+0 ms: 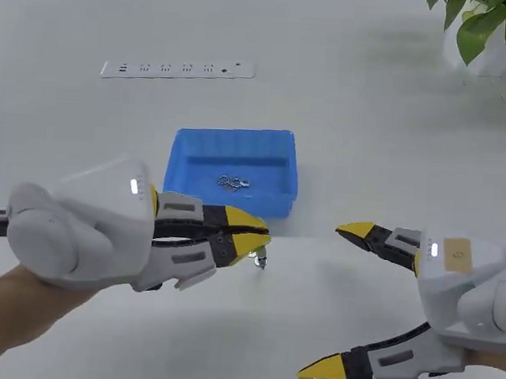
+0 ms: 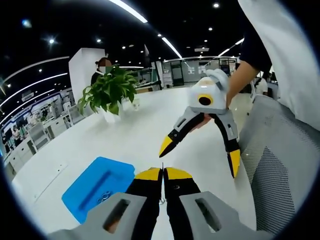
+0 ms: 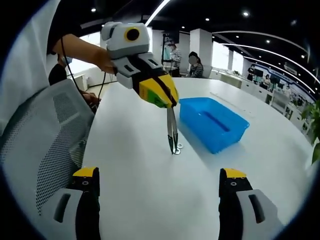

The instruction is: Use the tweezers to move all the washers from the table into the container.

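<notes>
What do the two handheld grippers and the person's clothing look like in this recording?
Both the left gripper and the right gripper have rounded white housings, dark grey jaws with yellow tips, and a small lit indicator. The right one carries a tan label. A thin dark cable trails from the left one. The person wears a white top.

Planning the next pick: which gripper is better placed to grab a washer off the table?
Left. The left gripper is shut on the tweezers, tips at a washer; the right gripper hangs open and empty.
</notes>
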`<action>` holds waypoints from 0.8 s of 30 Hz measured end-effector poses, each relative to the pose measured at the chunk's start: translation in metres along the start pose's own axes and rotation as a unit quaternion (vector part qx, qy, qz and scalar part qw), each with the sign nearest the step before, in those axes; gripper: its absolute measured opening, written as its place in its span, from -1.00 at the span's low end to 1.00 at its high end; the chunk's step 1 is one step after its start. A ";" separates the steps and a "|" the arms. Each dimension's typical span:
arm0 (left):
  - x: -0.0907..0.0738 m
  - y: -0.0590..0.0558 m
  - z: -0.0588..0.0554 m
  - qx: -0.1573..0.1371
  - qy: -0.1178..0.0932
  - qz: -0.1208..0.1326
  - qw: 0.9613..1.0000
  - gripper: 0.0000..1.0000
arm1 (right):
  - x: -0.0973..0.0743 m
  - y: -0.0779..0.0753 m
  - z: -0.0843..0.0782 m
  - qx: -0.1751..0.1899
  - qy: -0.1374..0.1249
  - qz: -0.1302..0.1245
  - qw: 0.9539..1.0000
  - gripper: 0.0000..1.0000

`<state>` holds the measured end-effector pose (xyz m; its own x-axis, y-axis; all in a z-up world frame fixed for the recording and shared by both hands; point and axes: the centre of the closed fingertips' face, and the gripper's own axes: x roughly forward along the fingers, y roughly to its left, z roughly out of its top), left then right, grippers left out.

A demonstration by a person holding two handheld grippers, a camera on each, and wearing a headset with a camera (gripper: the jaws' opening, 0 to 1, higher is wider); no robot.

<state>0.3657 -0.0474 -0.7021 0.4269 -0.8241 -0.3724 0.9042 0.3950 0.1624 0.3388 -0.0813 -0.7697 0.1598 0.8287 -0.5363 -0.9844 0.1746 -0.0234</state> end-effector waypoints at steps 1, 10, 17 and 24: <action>0.000 0.000 0.001 -0.002 -0.002 0.000 1.000 -0.90 | 0.001 0.001 0.000 0.000 0.000 0.001 1.000 1.00; -0.003 0.005 -0.001 -0.012 0.004 -0.002 1.000 -0.90 | 0.005 0.003 0.002 0.006 0.000 0.011 1.000 1.00; 0.000 0.005 0.001 -0.037 0.025 -0.022 0.999 -0.91 | 0.016 0.002 0.015 0.013 -0.008 0.047 0.999 0.67; 0.005 0.011 0.004 -0.058 0.027 -0.024 0.998 -0.91 | 0.034 -0.012 0.036 -0.003 -0.020 0.074 0.997 0.28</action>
<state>0.3777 -0.0495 -0.6986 0.3793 -0.8210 -0.4266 0.9144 0.4030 0.0375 0.3588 -0.0358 -0.7569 0.0160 0.8658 -0.5002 -0.9978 0.0460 0.0477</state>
